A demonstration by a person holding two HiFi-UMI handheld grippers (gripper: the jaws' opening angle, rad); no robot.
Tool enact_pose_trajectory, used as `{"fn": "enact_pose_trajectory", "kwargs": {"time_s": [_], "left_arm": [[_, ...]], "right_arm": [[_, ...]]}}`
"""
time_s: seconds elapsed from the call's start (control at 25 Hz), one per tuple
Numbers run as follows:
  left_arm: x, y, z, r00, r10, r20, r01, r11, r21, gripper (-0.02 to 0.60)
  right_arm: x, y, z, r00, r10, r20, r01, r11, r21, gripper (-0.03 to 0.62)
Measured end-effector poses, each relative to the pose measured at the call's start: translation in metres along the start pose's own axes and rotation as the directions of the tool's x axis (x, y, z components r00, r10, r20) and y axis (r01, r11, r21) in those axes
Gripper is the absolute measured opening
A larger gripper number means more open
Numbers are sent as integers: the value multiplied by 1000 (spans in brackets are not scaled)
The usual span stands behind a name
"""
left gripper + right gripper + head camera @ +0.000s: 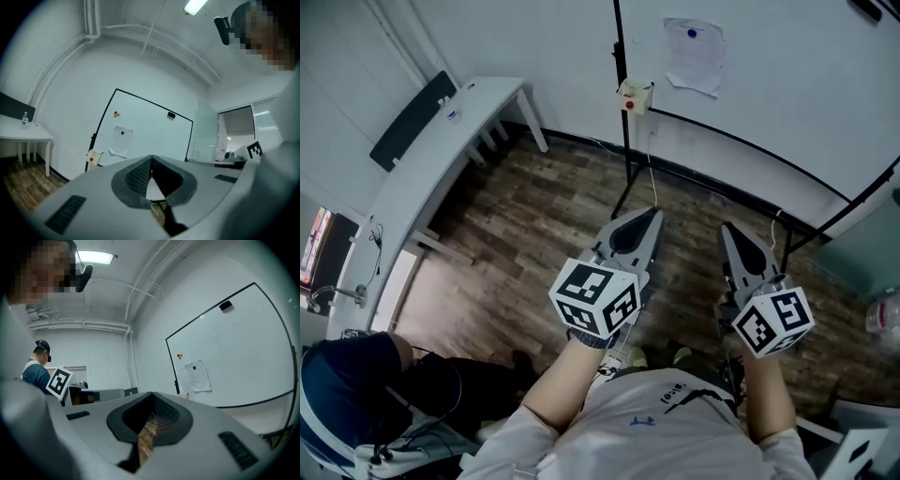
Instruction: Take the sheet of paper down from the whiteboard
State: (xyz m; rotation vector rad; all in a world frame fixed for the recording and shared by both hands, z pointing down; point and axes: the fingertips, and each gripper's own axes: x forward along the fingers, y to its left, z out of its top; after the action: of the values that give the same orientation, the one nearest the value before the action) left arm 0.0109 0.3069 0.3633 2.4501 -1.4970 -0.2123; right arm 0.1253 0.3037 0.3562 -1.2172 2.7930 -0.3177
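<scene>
The sheet of paper (694, 54) hangs on the whiteboard (787, 84), pinned by a blue magnet (691, 33). It also shows in the left gripper view as the paper (120, 141) and in the right gripper view as the paper (198, 377). Both grippers are held level in front of the person, well short of the board. My left gripper (654, 214) has its jaws closed tip to tip with nothing between them. My right gripper (727, 228) is likewise shut and empty. Both point toward the whiteboard, the paper above and ahead of their tips.
A small box with a red button (633, 96) hangs on the board's left post. A black eraser (171, 115) and coloured magnets (116, 114) sit on the board. A white table (459, 122) stands at left; another person (347, 384) sits at lower left. Wooden floor (544, 216) lies between.
</scene>
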Motion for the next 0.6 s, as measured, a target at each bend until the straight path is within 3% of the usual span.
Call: {"fn": "enact_pose_trajectory", "kwargs": {"time_s": [0.28,0.6], "left_arm": [[10,14,-3,1000,-3,-10,3,1000,2,12],[67,30,-6,1000,-9,-30,9,1000,22,12]], "right_arm": [[14,-8,-6,1000,-20,-8,21,1000,7,11],[63,-53,0,1000,-2,5,1,1000,13,11]]}}
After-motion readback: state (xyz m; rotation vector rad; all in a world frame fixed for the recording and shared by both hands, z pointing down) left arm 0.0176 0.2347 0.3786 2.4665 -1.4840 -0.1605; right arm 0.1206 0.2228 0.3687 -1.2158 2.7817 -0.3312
